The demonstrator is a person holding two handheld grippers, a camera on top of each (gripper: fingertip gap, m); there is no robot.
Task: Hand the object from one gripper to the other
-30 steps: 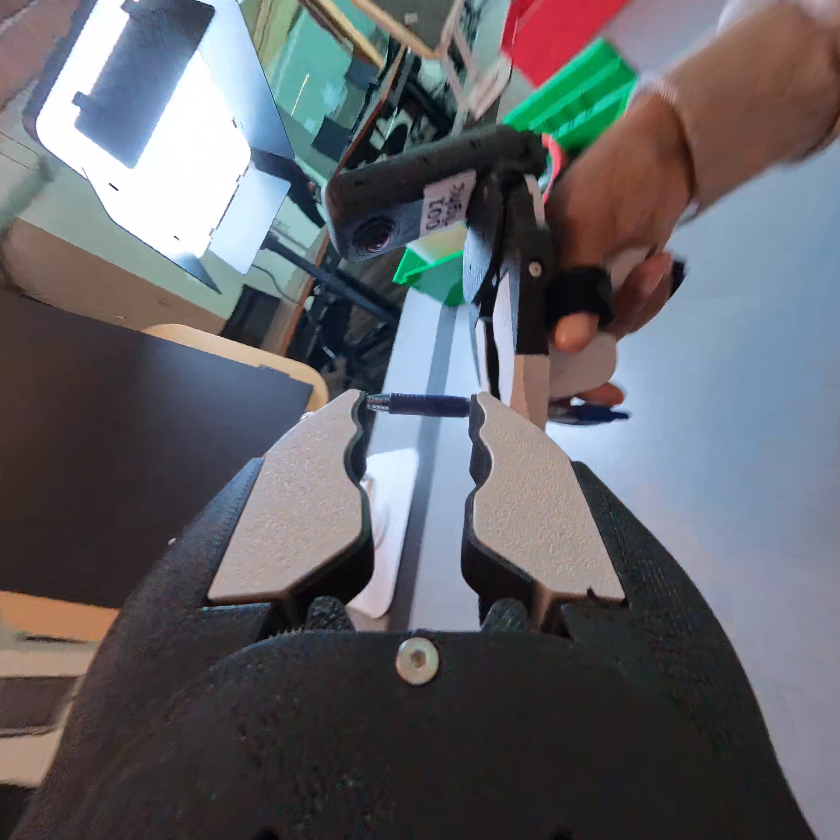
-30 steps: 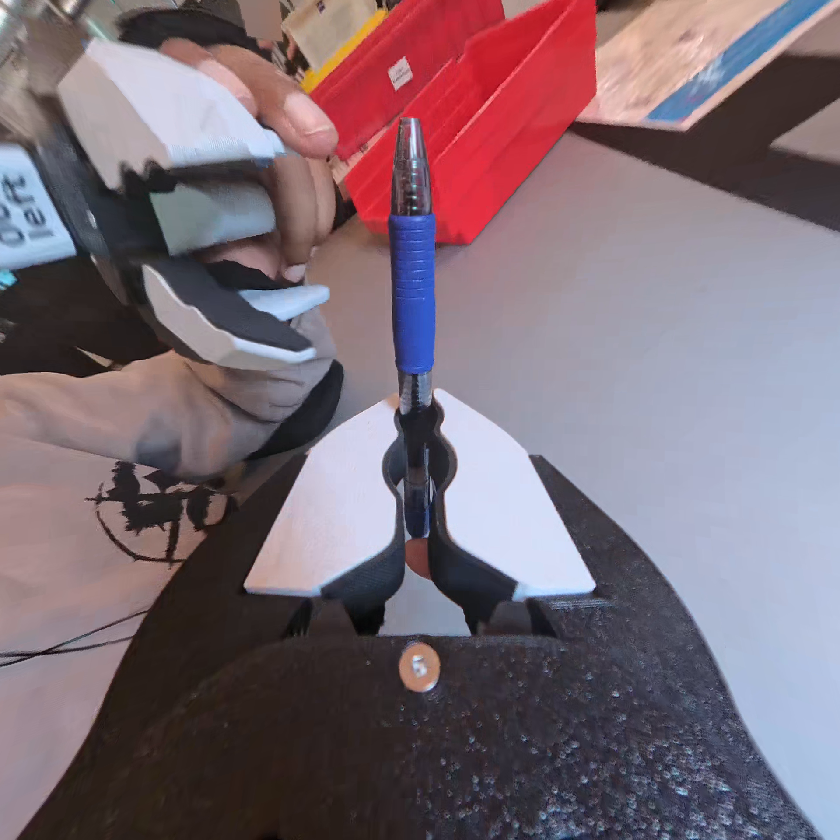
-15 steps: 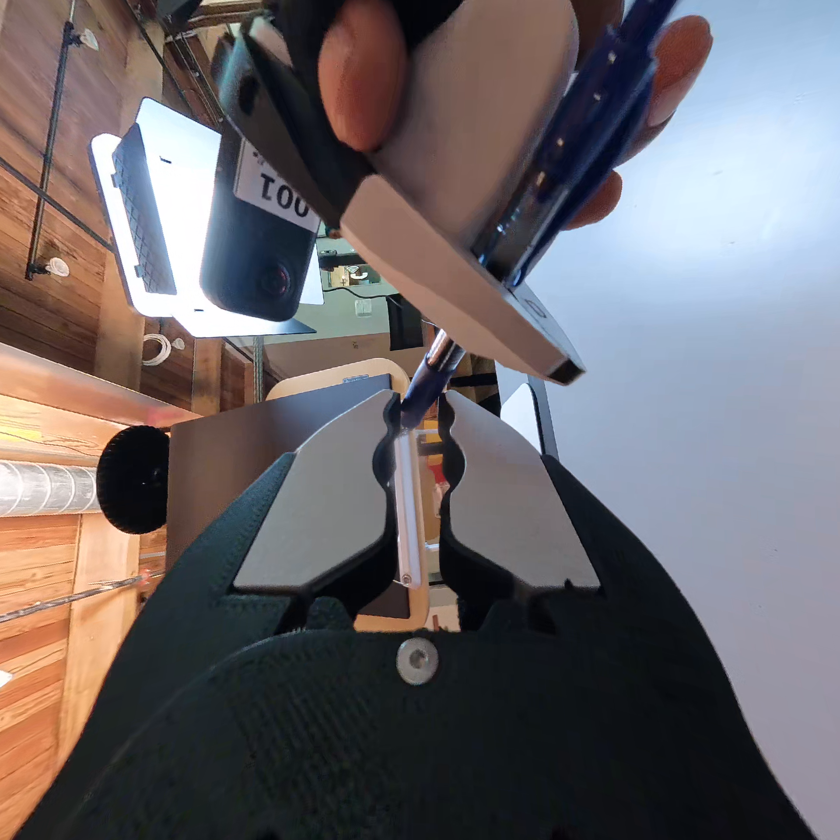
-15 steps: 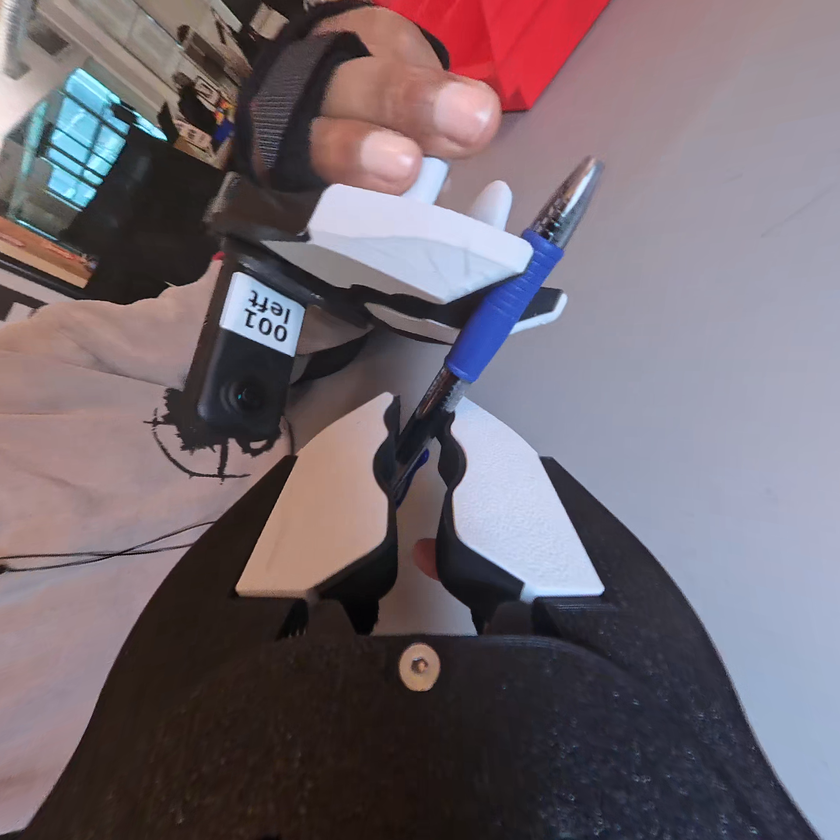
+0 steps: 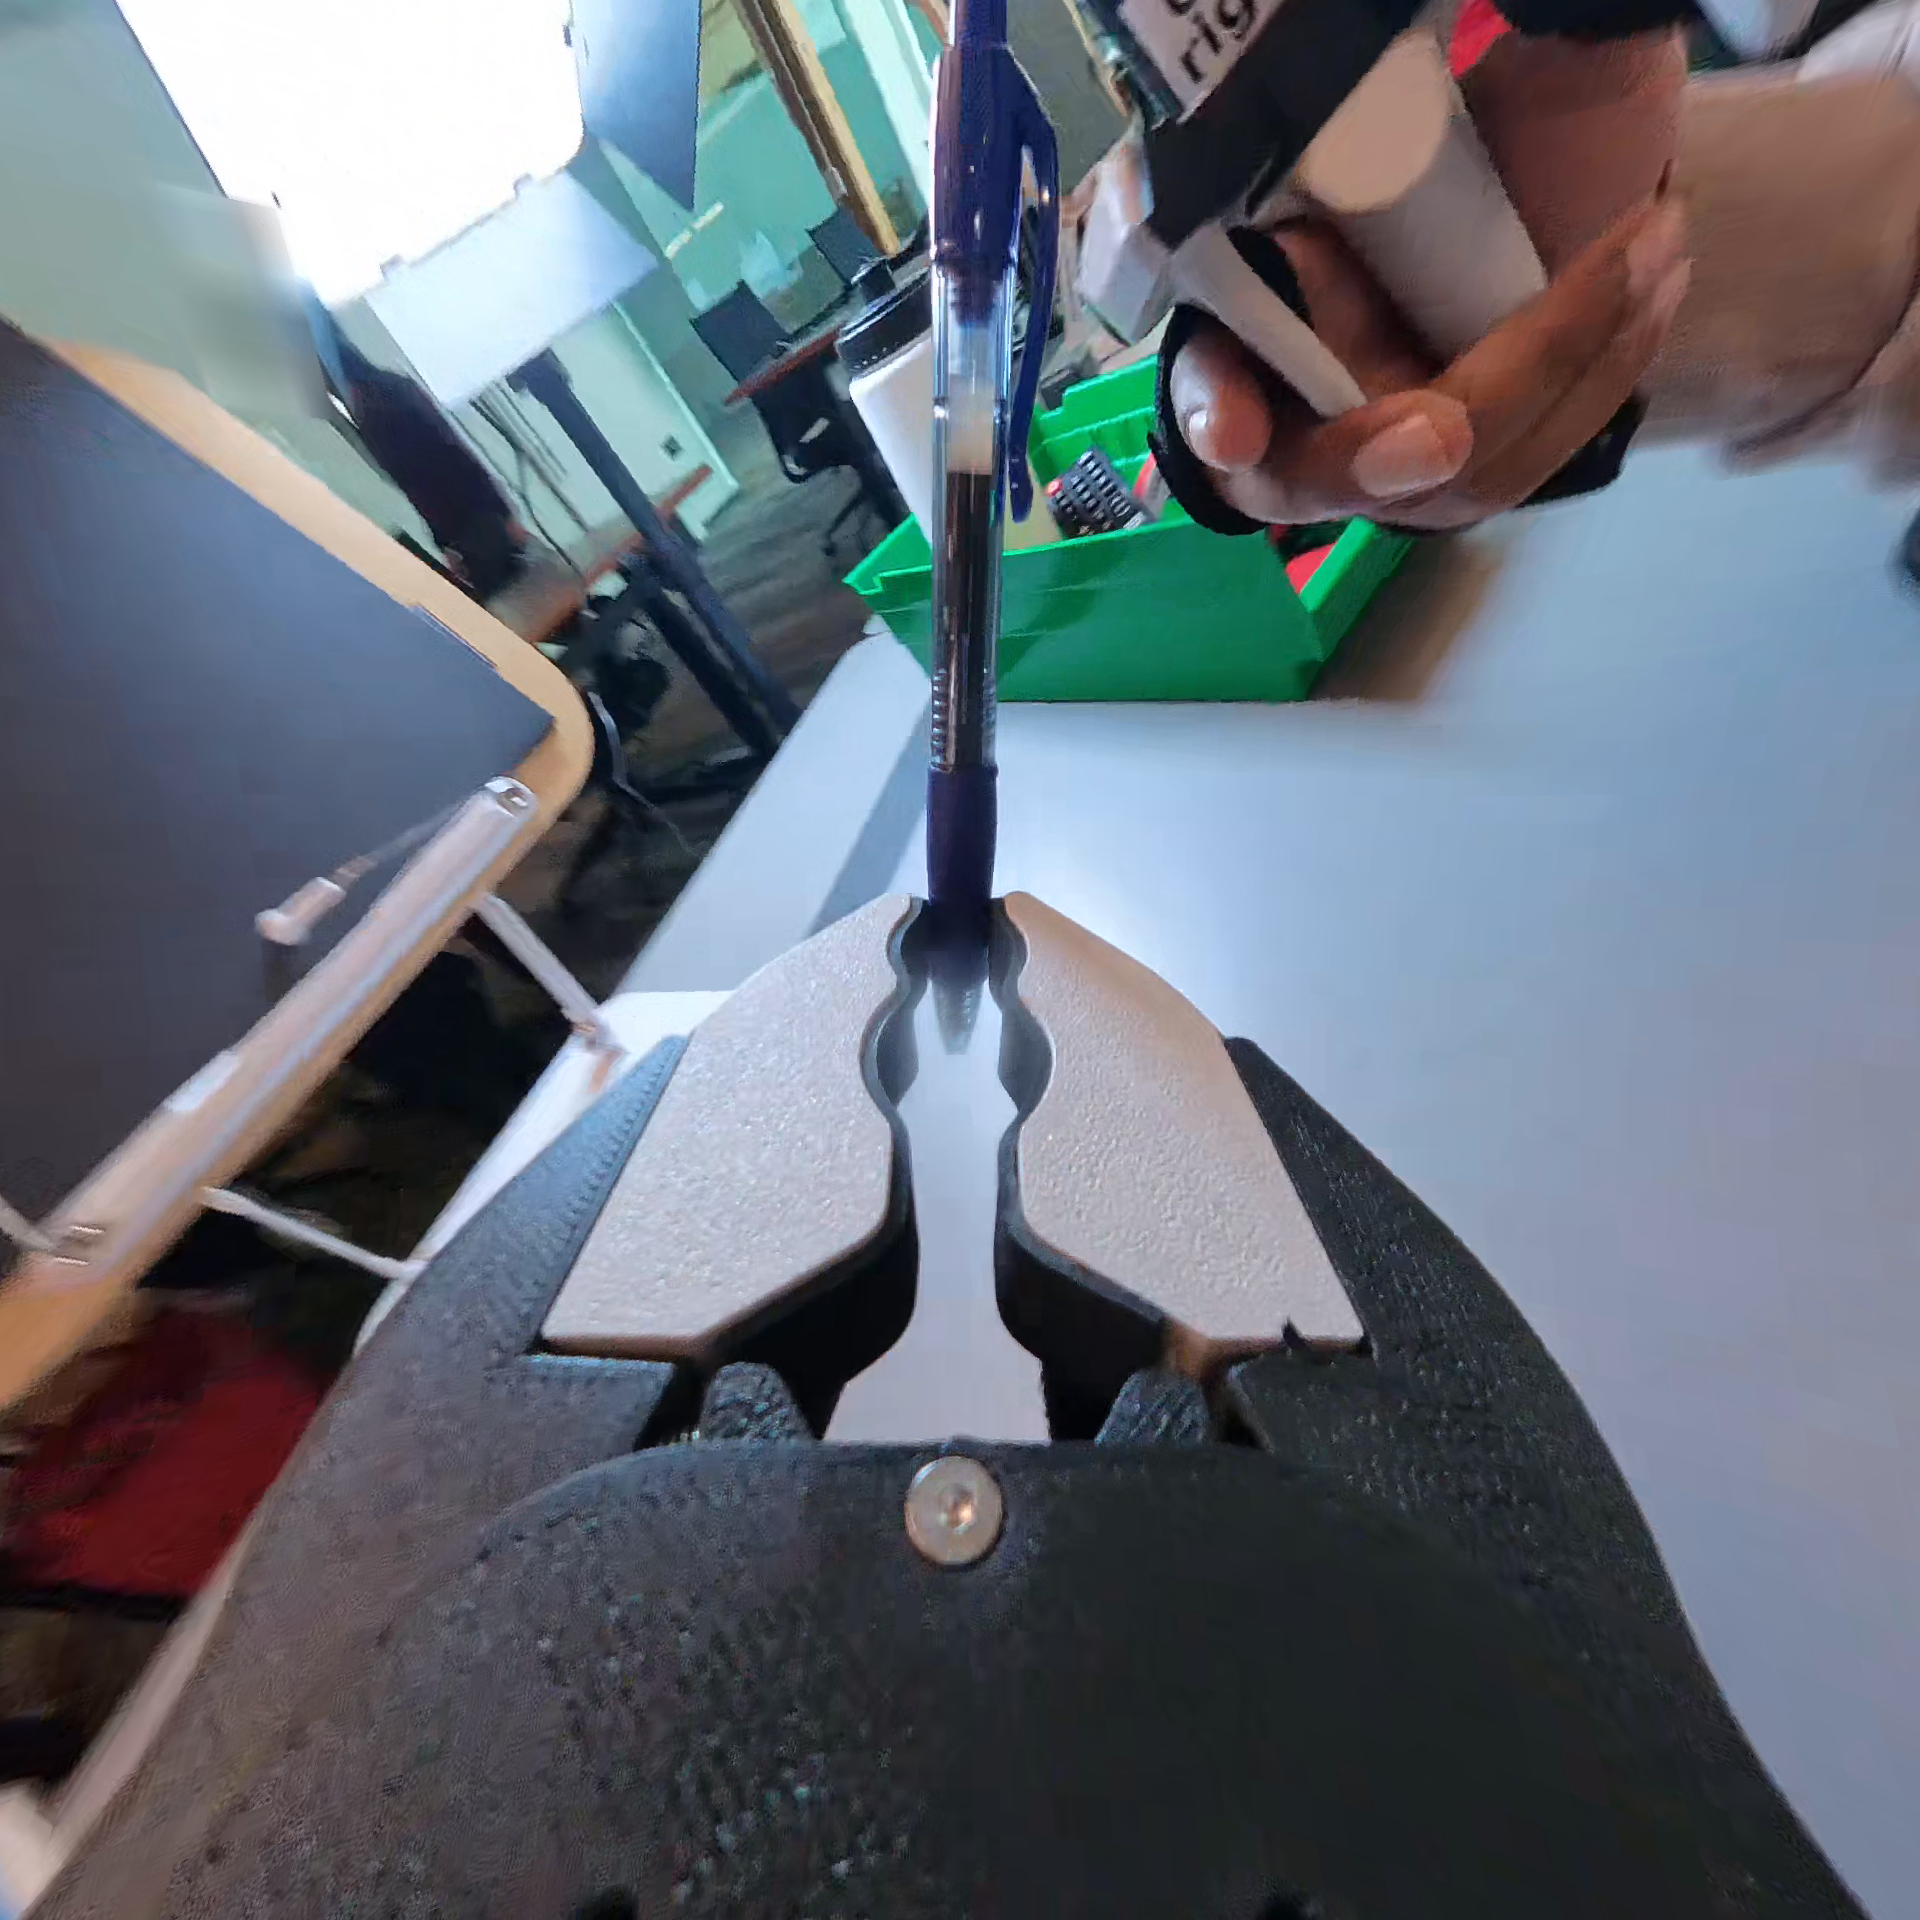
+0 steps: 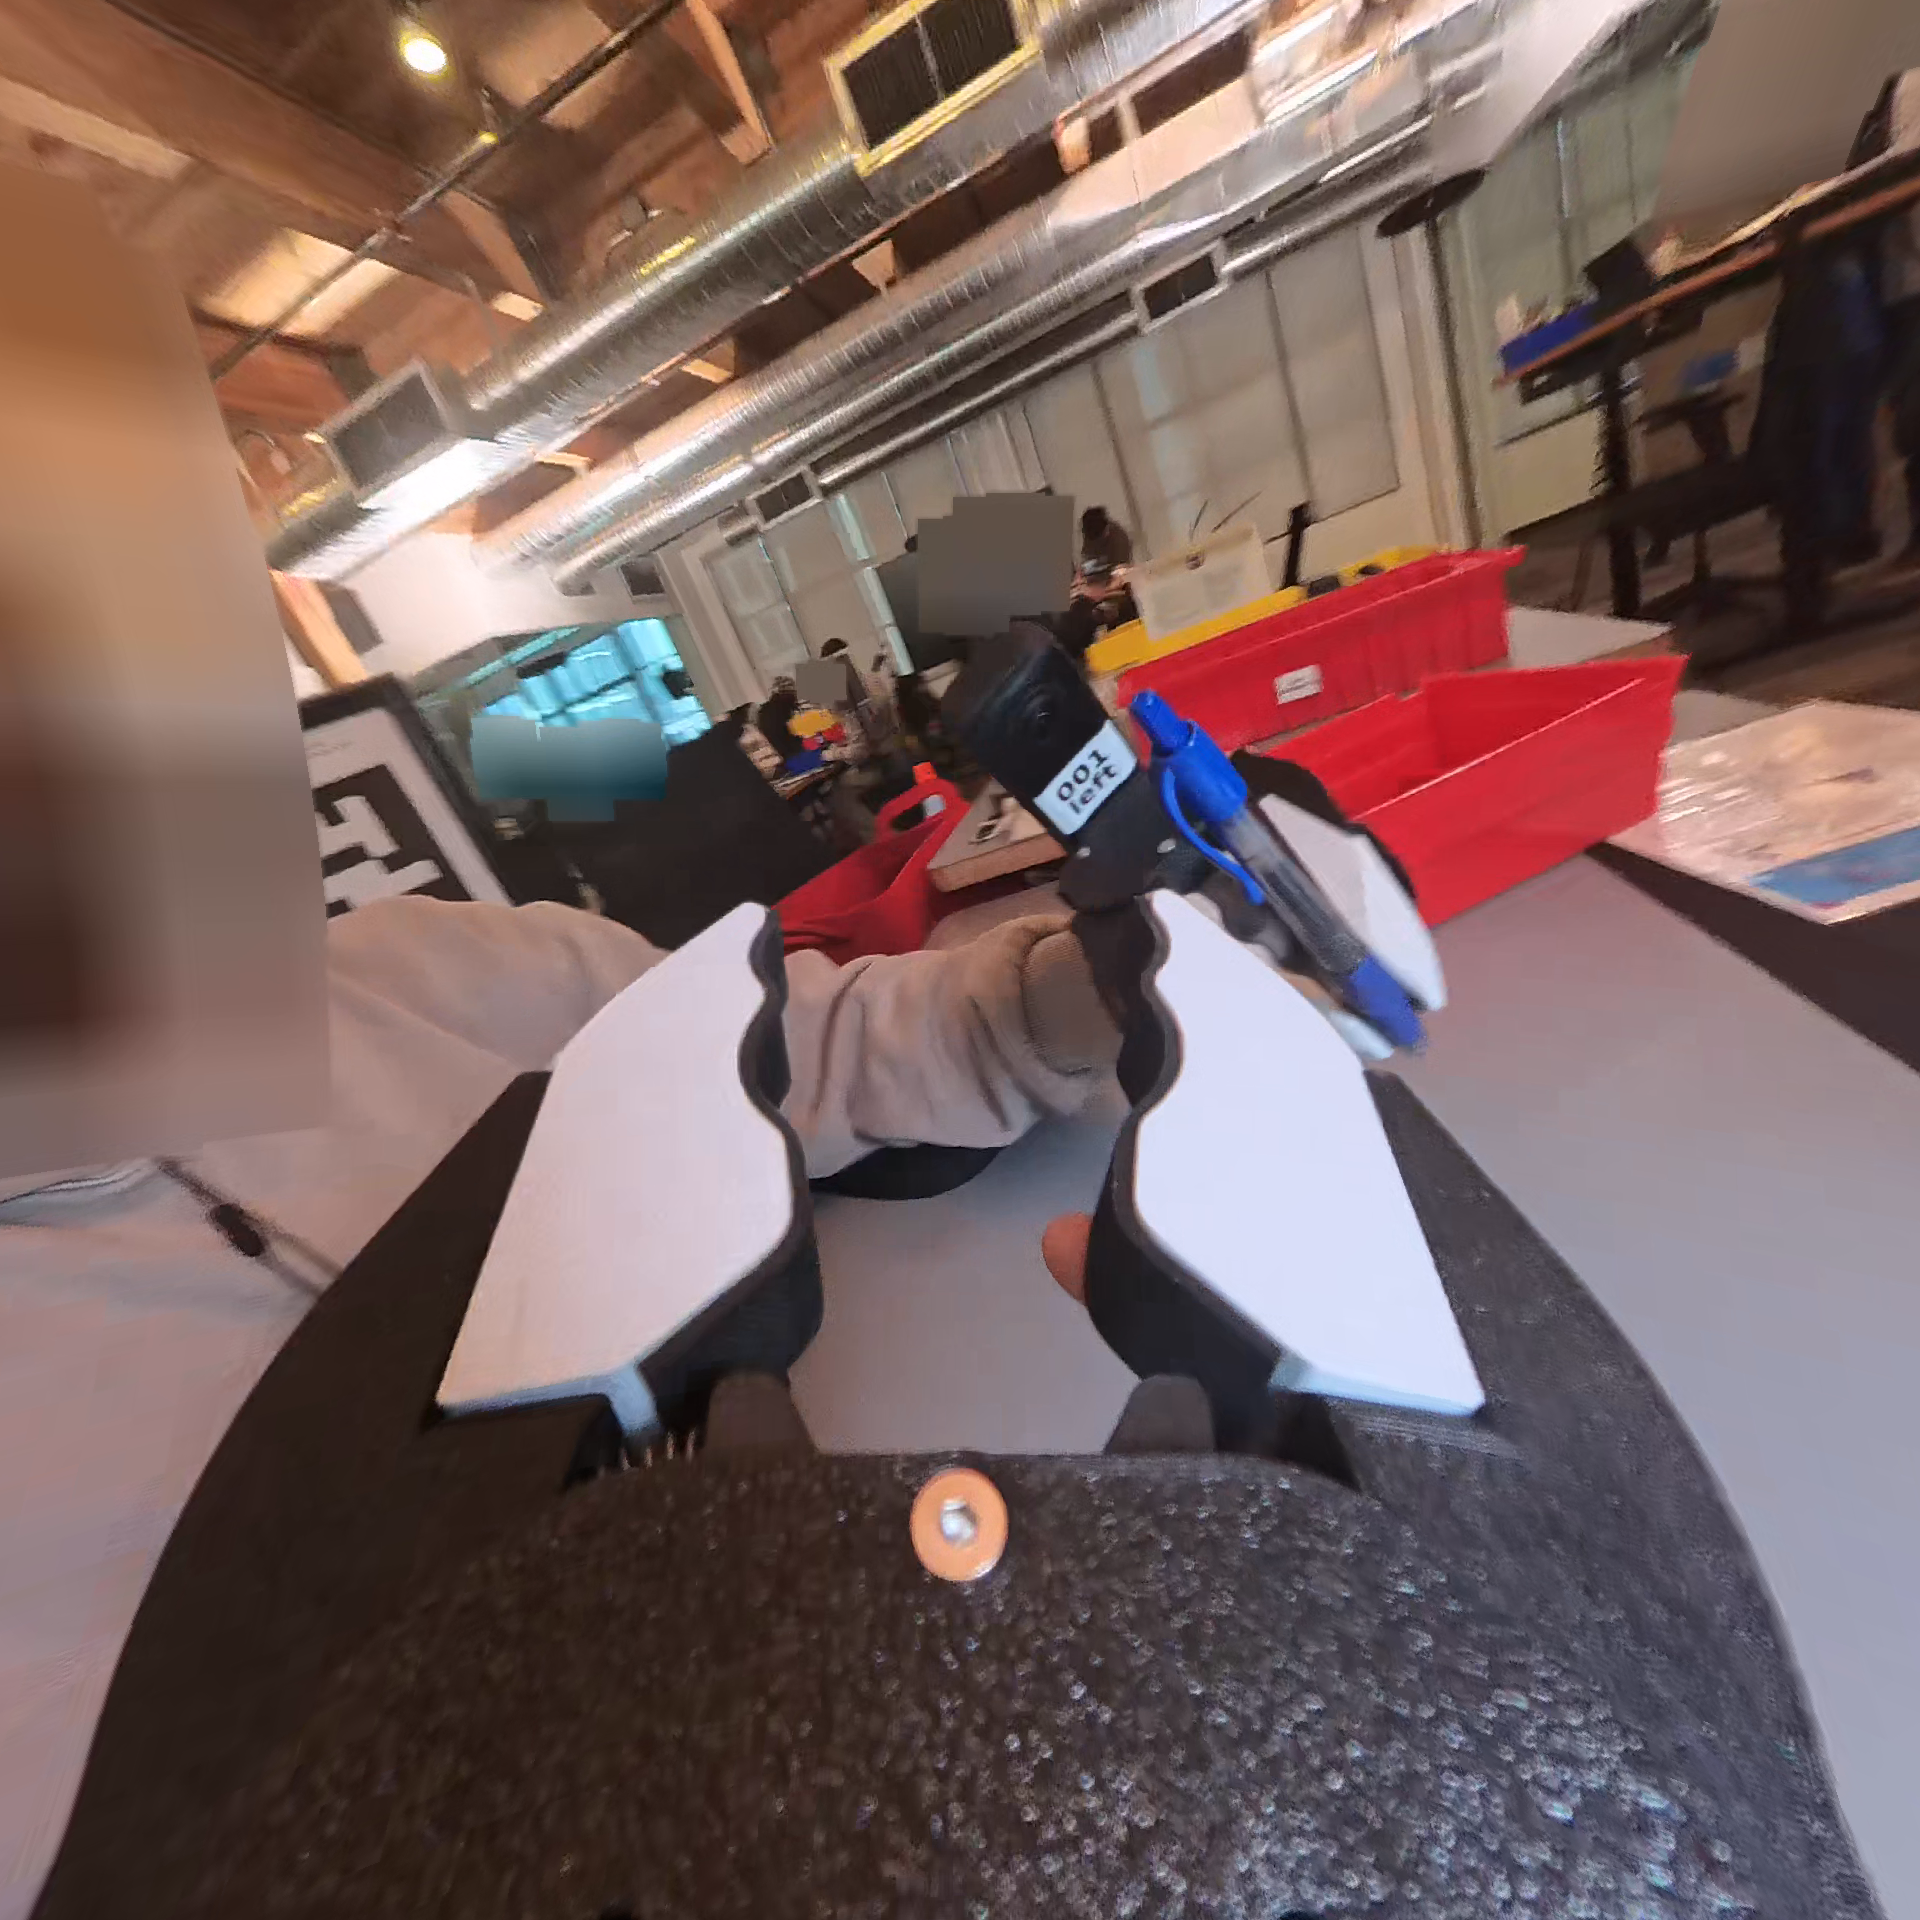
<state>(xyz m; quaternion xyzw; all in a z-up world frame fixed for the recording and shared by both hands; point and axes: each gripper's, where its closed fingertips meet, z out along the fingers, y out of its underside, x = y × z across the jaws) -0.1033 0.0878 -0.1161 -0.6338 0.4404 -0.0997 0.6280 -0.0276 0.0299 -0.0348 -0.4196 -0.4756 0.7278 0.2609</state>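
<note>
A blue pen with a clear barrel stands straight out from my left gripper, which is shut on its blue grip end. The tip pokes back between the pads. My right gripper is open wide and empty. In the right wrist view the left gripper shows ahead and to the right, with the pen in it, clip end up. In the left wrist view the hand holding the right gripper's handle is at the upper right, apart from the pen.
A grey table lies below both grippers. A green bin stands at its far edge, with a white bottle behind it. Red bins stand at the right. A black board is at the left. People sit in the background.
The right gripper has opened, let go of the pen and drawn back. The left gripper has shut on the pen's grip end and now holds it alone.
</note>
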